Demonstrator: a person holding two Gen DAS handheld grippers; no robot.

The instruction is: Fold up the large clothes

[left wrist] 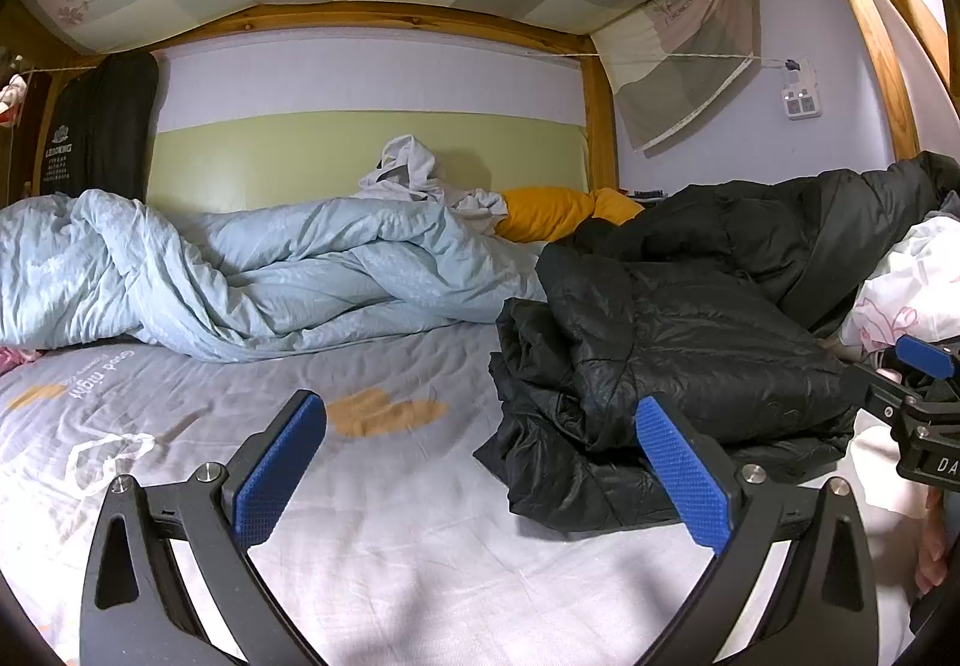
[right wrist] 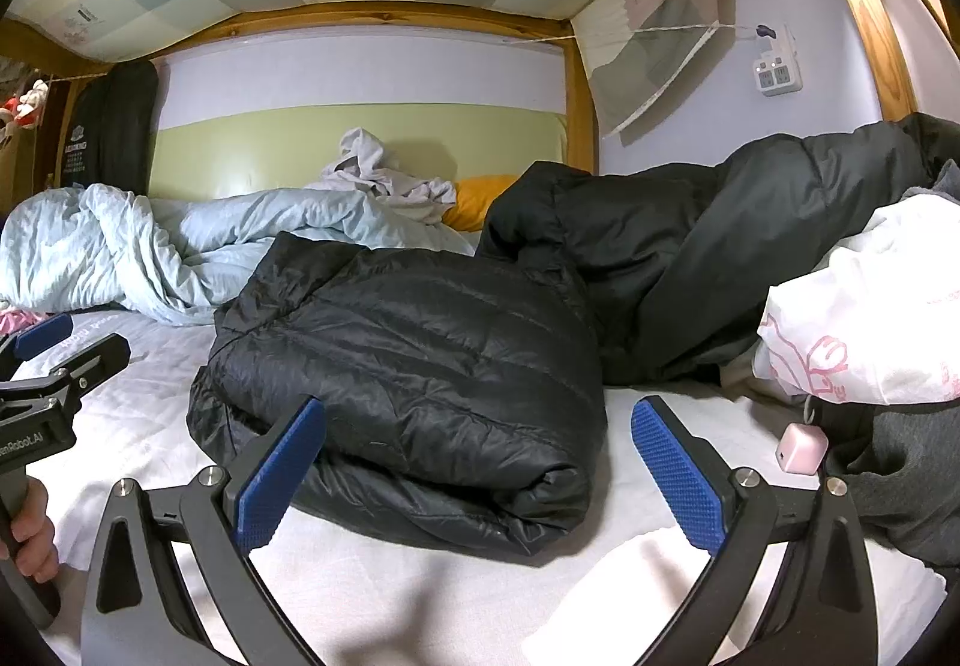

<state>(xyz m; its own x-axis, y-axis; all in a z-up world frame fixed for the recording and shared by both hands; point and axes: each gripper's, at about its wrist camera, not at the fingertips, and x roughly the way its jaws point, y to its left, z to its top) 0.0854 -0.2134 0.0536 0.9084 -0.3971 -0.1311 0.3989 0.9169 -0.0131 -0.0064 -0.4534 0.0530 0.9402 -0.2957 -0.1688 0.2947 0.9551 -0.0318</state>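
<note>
A black puffer jacket (left wrist: 660,366) lies folded into a thick bundle on the white bed sheet (left wrist: 390,546). In the right wrist view the black puffer jacket (right wrist: 420,366) fills the middle, its rolled edge just ahead of my right gripper (right wrist: 480,429), which is open and holds nothing. My left gripper (left wrist: 480,426) is open too, over bare sheet, with the bundle touching or just behind its right finger. Each gripper shows in the other's view: the right gripper (left wrist: 906,375) at the far right edge, the left gripper (right wrist: 72,345) at the far left with a hand below it.
A second dark coat (right wrist: 750,234) is heaped behind the bundle. A white printed plastic bag (right wrist: 870,318) and a pink charger (right wrist: 801,447) lie at the right. A crumpled light blue duvet (left wrist: 210,270), a yellow pillow (left wrist: 552,213) and wooden bunk posts (left wrist: 600,126) close the far side.
</note>
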